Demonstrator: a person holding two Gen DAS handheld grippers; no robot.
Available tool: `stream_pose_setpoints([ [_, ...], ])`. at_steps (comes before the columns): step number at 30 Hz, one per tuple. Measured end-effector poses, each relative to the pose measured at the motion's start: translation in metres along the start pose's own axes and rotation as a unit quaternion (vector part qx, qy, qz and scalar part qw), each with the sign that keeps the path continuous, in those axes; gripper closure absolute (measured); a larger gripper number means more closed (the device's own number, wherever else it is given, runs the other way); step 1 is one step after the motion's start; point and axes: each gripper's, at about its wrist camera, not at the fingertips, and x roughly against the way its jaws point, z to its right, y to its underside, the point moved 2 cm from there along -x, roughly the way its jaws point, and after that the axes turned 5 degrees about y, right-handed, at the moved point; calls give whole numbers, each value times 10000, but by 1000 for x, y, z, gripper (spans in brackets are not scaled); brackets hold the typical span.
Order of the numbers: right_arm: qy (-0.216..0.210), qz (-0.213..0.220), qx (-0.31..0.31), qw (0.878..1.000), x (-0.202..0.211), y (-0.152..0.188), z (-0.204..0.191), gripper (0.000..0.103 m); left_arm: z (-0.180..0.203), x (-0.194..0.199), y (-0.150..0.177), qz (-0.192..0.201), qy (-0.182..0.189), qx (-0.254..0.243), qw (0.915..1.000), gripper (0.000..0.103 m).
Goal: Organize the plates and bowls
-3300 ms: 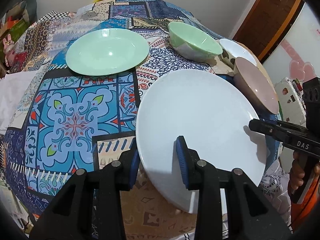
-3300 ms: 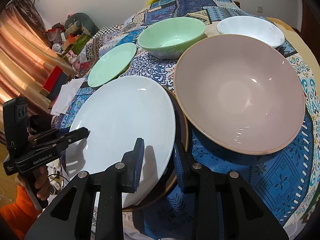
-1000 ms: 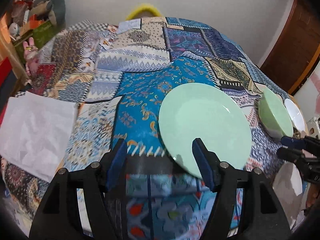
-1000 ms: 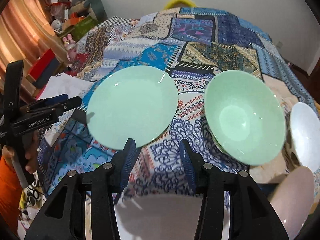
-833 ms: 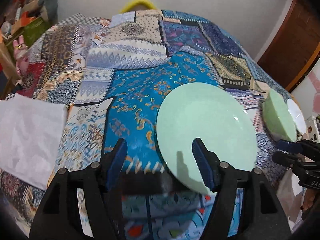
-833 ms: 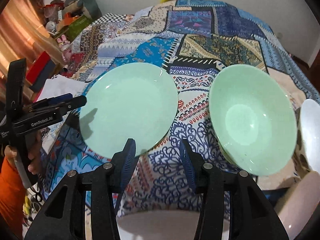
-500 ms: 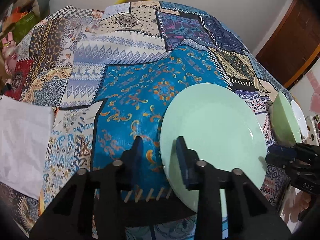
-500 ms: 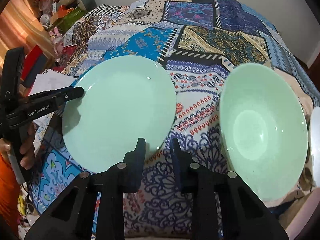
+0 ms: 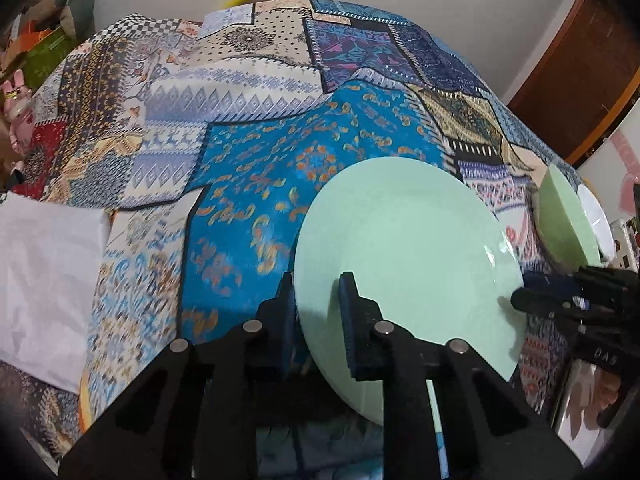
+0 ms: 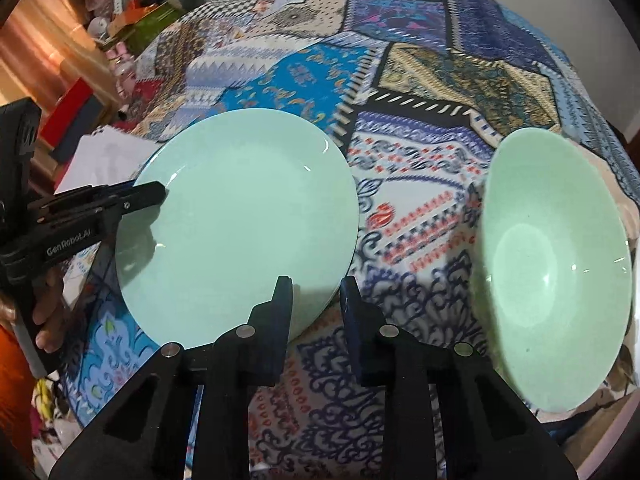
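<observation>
Both claws are clamped on the same green plate, one on each side of it. Your left claw (image 9: 316,312) bites the plate's near left rim at the bottom centre of the left wrist view, one pad under the edge and one on top. Your right claw (image 10: 316,300) pinches the lower right rim at the bottom centre of the right wrist view, same way.

That green plate (image 10: 236,216) fills the middle left of the right wrist frame and the centre right of the left wrist frame (image 9: 404,276). It sits over the patchwork cloth (image 9: 248,152) on the worktop; whether it's lifted off the cloth or still touching it, can't tell from these angles.

From the right wrist view you can see your left claw coming in from the left edge, tips closed on the plate's far left rim, with your hand (image 10: 48,312) on the handle and an orange sleeve (image 10: 12,380) low left.

Green bowl (image 10: 552,272) sits at the right of that frame, apart from the plate, tilted towards the lens. In the left wrist view it's at the right edge (image 9: 564,220), with a white bowl (image 9: 598,216) just behind it. White paper (image 9: 44,280) lies at the left of that frame.
</observation>
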Motion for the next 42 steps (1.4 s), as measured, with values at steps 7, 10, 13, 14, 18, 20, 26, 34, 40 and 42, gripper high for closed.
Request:
stream_pose_setpoints([
  [7, -358, -147, 363, 9986, 4, 14, -22, 81, -8, 36, 51, -200, 66, 164, 9996, 83],
  [10, -410, -176, 477, 9979, 4, 18, -29, 81, -5, 50, 74, -260, 110, 207, 9994, 83],
  [13, -474, -219, 499, 9974, 3, 19, -32, 82, -5, 58, 88, -338, 223, 244, 9989, 83],
  [14, -498, -237, 481, 9973, 2, 18, -32, 82, -5, 60, 90, -342, 246, 265, 9988, 83],
  [18, -550, -380, 299, 9973, -5, 16, -27, 82, -6, 59, 91, -367, 284, 333, 9984, 83],
  [20, -559, -406, 272, 9972, -7, 17, -26, 83, -6, 58, 90, -366, 292, 311, 9984, 83],
  [26, -571, -410, 297, 9971, -13, 14, -32, 82, -9, 54, 87, -322, 305, 297, 9986, 83],
  [34, -457, -329, 411, 9976, -10, 15, -36, 83, -4, 54, 86, -165, 126, 120, 9997, 82],
  [40, -387, -211, 430, 9981, -3, 20, -36, 83, -2, 58, 89, -127, 143, 157, 9997, 82],
  [42, -422, -151, 411, 9981, 1, 22, -36, 83, -3, 60, 90, -122, 188, 206, 9995, 82],
])
